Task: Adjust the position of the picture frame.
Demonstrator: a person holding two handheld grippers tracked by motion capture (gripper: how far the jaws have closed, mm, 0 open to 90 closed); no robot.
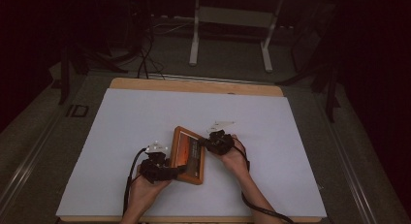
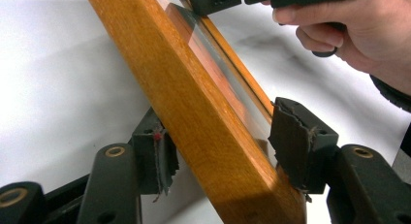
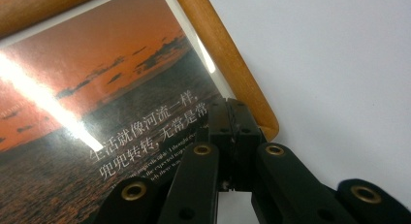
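Note:
A wooden picture frame (image 1: 189, 156) with an orange sunset print and white lettering (image 3: 121, 88) lies on the white sheet near the table's front. My left gripper (image 1: 180, 169) straddles the frame's near rail (image 2: 194, 112). One pad (image 2: 155, 156) sits against the rail's outer side and the other pad (image 2: 295, 141) against the glass side, so the jaws are closed on the rail. My right gripper (image 1: 201, 142) is shut with nothing in it. Its tips (image 3: 231, 107) rest on the glass just inside the rounded right rail (image 3: 228, 64).
The white sheet (image 1: 145, 117) covers a wooden table with its far edge (image 1: 194, 84) showing. Open sheet surrounds the frame on all sides. Beyond the table stand a white desk frame (image 1: 230, 20) and dark stands with cables on the floor.

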